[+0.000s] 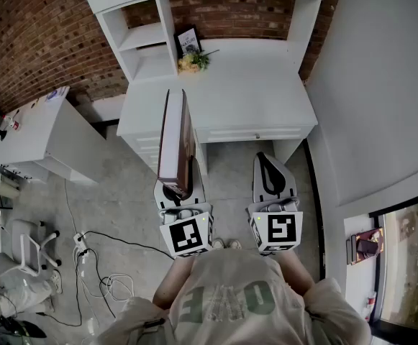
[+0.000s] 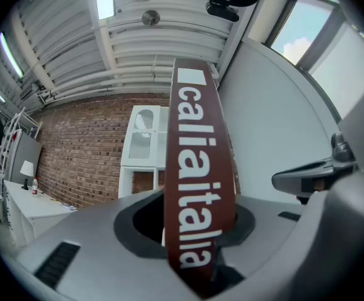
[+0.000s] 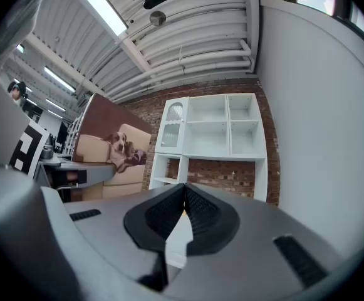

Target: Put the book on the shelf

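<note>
Clamped on the near end of the book (image 1: 174,139), the jaws of the left gripper (image 1: 180,187) hold it on edge, spine up, and it reaches away from the person toward the desk; the right gripper (image 3: 183,190) has its jaws closed tip to tip with nothing between them and hangs level just beside the left one. Behind everything runs a red brick wall (image 1: 36,27), and against it stands a white desk (image 1: 252,85) with a white shelf unit (image 1: 144,38) rising from its back edge, its open compartments bare in the right gripper view. A second white table (image 1: 43,131) stands apart at the left, with cables (image 1: 101,264) loose on the grey floor near it. The book is not on the shelf: it is in the air in front of the desk, and in the head view its far end shows against the left part of the desk top. Its cover is dark reddish brown, the spine carries large white lettering, and the right gripper view shows a dog on a pale sofa on its face. At the back of the desk top a small framed picture (image 1: 188,42) leans upright, with a little bunch of flowers (image 1: 193,62) just in front of it.
</note>
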Tool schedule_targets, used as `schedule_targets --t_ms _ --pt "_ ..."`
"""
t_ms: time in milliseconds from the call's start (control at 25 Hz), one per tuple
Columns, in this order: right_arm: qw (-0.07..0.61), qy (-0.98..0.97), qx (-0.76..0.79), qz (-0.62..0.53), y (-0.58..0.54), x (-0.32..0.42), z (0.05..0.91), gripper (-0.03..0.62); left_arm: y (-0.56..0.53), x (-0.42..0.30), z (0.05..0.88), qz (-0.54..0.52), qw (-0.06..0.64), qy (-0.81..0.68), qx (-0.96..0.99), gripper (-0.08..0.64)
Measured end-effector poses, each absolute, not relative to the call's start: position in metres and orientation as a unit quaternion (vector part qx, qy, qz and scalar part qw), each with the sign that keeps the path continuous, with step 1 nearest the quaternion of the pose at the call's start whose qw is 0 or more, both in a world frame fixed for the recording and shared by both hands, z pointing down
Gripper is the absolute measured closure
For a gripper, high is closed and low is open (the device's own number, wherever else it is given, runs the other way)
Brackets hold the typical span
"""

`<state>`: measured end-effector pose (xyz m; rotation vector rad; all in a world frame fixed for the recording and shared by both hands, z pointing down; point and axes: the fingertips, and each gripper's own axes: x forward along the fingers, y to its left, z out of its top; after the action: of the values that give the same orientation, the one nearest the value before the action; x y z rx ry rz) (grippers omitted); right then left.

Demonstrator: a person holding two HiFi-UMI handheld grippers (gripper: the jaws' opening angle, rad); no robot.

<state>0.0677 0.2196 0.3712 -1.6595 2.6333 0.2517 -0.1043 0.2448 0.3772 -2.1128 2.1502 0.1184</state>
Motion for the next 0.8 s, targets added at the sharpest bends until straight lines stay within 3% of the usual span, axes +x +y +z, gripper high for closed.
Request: schedule_targets --t_ms 400,640,800 --pt "-0.020 0.836 -0.541 0.096 0.218 0.067 0.380 0.577 0.241 -0.113 0.390 0.028 0.047 0.719 -0.693 0.405" --pt "0.028 0.839 -0.538 0.075 0.213 0.075 0.371 0.577 0.237 -0.111 0.390 0.031 0.043 0.720 -0.692 0.405" --pt "0.025 0.846 -0.527 0.075 0.206 0.078 0.373 0.575 0.230 -0.109 0.388 0.035 0.047 0.723 -0.689 0.405"
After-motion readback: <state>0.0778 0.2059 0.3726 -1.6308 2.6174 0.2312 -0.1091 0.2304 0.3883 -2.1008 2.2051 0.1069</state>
